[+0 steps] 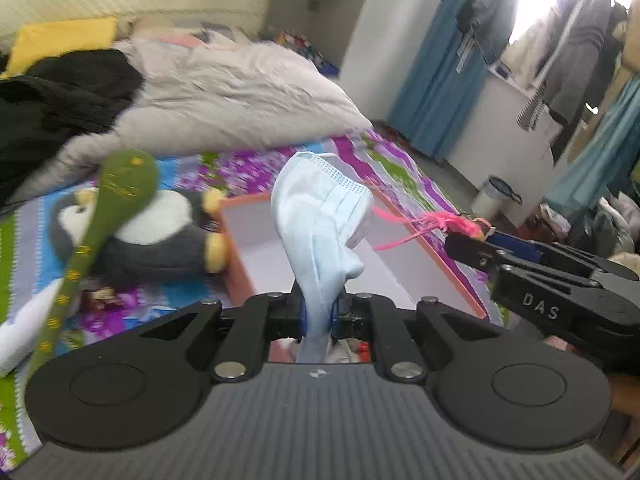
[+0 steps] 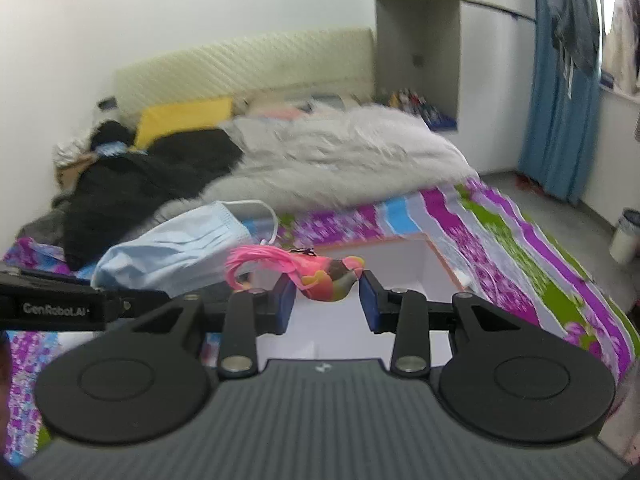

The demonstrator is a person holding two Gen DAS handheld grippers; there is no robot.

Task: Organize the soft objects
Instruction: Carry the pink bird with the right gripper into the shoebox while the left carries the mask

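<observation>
My left gripper (image 1: 319,312) is shut on a light blue face mask (image 1: 320,208) and holds it above the open orange-rimmed box (image 1: 244,264). The mask also shows in the right wrist view (image 2: 176,248). My right gripper (image 2: 326,304) is shut on a small pink toy with a tassel (image 2: 320,274), over the white inside of the box (image 2: 440,264). The right gripper also shows in the left wrist view (image 1: 476,242), with the pink toy (image 1: 460,222) at its tip. A green plush snake (image 1: 116,200) and a penguin plush (image 1: 160,236) lie left of the box.
The box sits on a purple, green and blue bedspread (image 2: 520,248). A grey quilt (image 1: 240,92), black clothes (image 1: 60,104) and a yellow pillow (image 1: 60,40) lie farther up the bed. A white bin (image 1: 496,196) stands on the floor by blue curtains (image 1: 440,80).
</observation>
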